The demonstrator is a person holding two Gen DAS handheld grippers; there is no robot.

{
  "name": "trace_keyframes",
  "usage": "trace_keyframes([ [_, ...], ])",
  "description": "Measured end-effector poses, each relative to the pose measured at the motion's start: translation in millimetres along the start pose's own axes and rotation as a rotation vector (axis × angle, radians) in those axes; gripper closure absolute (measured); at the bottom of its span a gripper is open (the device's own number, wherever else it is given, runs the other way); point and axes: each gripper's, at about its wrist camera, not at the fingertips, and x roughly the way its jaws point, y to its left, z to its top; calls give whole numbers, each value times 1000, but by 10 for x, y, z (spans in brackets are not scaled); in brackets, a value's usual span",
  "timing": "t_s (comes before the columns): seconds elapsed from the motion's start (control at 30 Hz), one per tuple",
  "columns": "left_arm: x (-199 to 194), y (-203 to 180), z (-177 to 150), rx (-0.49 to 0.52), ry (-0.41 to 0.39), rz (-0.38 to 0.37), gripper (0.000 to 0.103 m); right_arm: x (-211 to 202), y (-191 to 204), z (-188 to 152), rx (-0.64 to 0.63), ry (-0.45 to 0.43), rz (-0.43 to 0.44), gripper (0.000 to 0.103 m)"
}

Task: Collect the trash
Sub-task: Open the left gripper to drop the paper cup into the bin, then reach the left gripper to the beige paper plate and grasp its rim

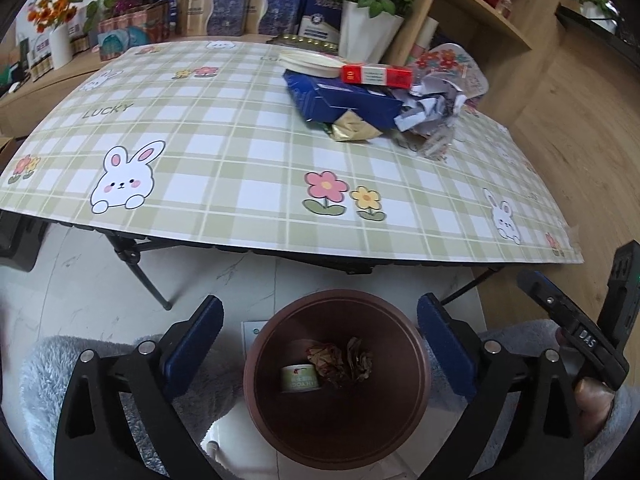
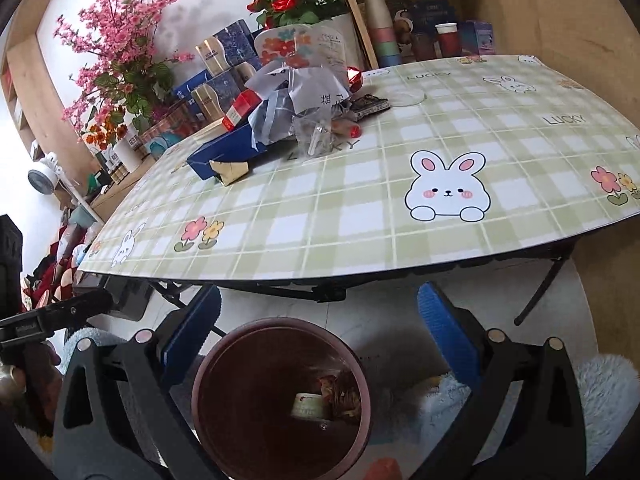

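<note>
With both my left claw (image 1: 320, 332) and right claw (image 2: 320, 320) spread empty over the bin (image 1: 416, 364), I judge the next move is reaching for the table's litter pile (image 1: 424, 108).

We see a smooth, slightly shiny green checked tablecloth (image 1: 224, 148) on the folding table. Near its far right corner lie a glossy dark blue cardboard box (image 1: 344, 100), crinkled shiny gold foil (image 1: 352, 130), crumpled white paper (image 1: 424, 108) and clear crackly plastic wrap (image 2: 314, 134). The round brown plastic bin (image 1: 338, 380) below looks smooth and dull. Its crumpled brown paper balls (image 1: 340, 364) look rough. Both grippers wear matt blue ribbed pads (image 1: 192, 348) on black plastic.
</note>
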Motion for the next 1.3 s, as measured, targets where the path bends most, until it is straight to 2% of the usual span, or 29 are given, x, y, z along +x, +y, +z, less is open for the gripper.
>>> trace_keyframes([
  [0.23,128,89,161,-1,46,38,7,19,11,93,-5,1,-56,6],
  [0.43,277,129,418,-29,102,-24,7,49,13,192,-23,14,-58,6],
  [0.7,376,135,967,-48,103,-100,7,124,-70,341,17,35,-79,6],
  [0.9,443,71,1553,110,5,-44,7,179,-108,543,24,29,-97,6],
  [1.03,615,102,1890,149,-4,-65,7,205,-107,685,19,10,-114,6],
  [1.17,870,215,2188,80,37,-70,7,265,-117,814,13,7,-121,6],
  [1.3,1191,327,2474,-73,108,-116,7,368,-122,907,13,12,-129,6],
])
